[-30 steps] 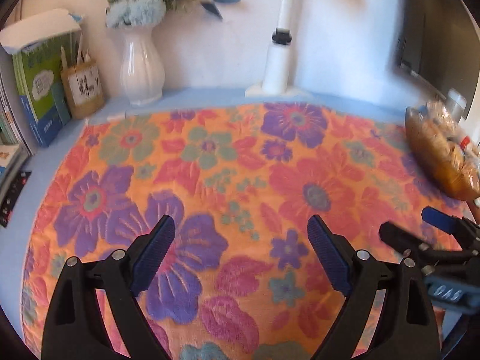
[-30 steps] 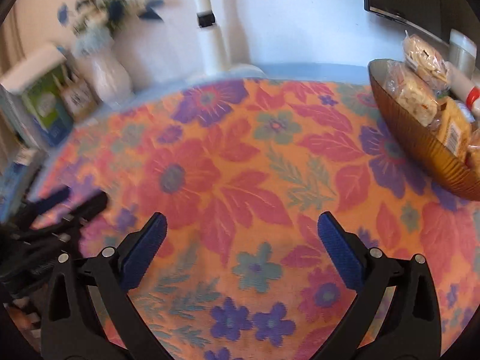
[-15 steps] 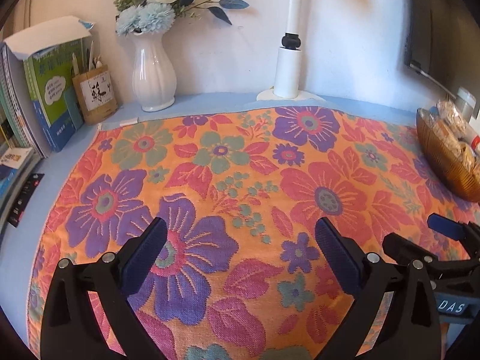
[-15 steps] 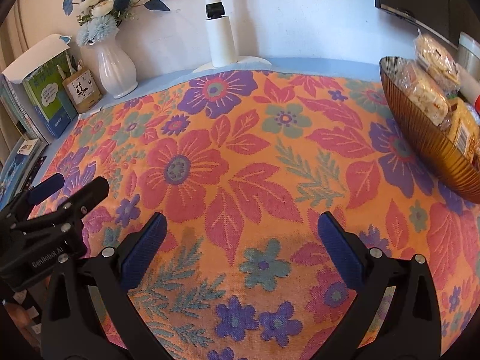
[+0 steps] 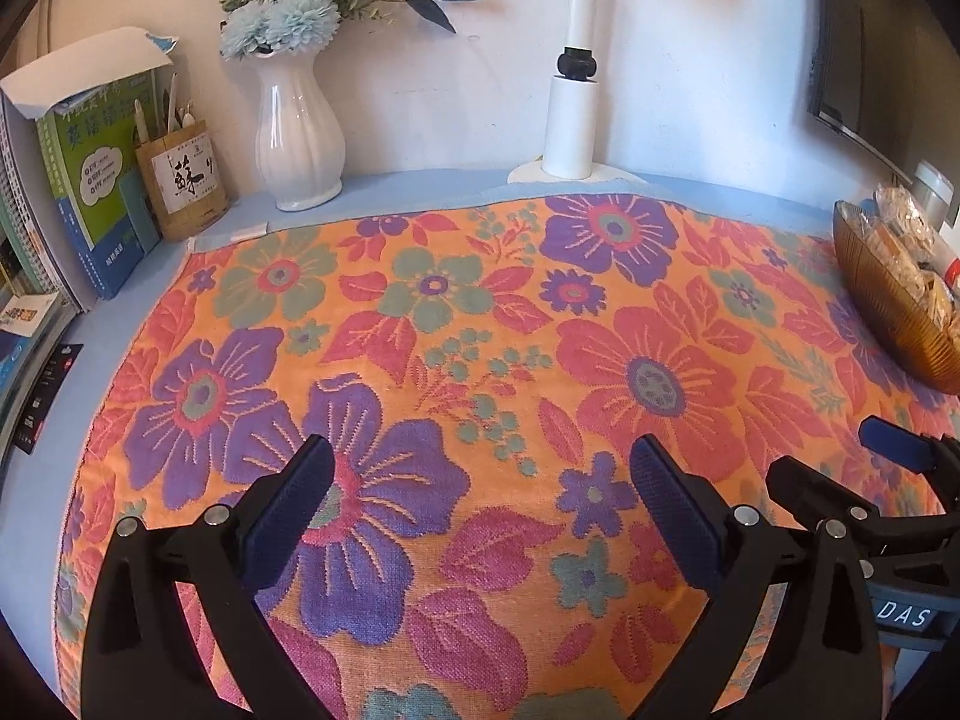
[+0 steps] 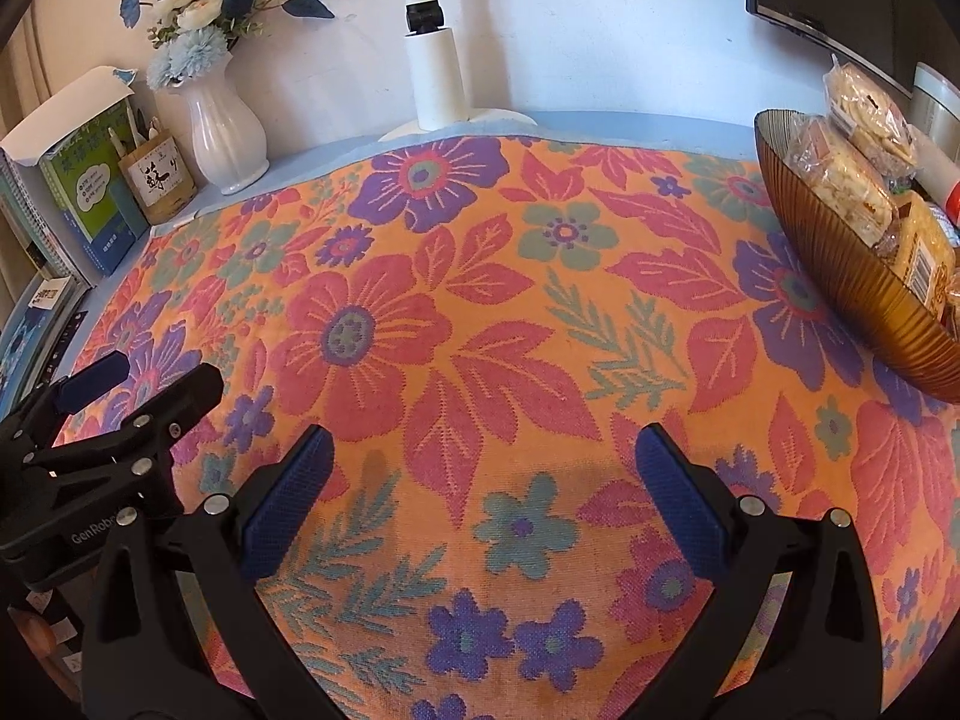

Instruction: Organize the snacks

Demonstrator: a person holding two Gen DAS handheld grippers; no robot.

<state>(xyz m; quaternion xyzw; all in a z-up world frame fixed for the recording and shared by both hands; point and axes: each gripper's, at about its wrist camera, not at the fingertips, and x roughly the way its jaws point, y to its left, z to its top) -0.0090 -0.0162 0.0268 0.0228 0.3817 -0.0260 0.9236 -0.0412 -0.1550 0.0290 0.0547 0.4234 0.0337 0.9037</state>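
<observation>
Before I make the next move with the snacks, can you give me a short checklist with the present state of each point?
1. Left gripper open, empty: ok.
2. Right gripper open, empty: ok.
3. Packaged snacks sit in the brown bowl: ok.
4. Loose snacks on the floral cloth: none visible, ok.
5. Bowl stands fully on the cloth: cannot tell, its far side is cut off.

Before me lies a floral cloth (image 5: 480, 360) — orange, with purple and pink blooms. Along the rear wall I see a white vase (image 5: 298, 138) of blue flowers (image 5: 282, 24), a pen holder (image 5: 180, 180) beside upright books (image 5: 90, 180), and a white post (image 5: 570, 126).
</observation>
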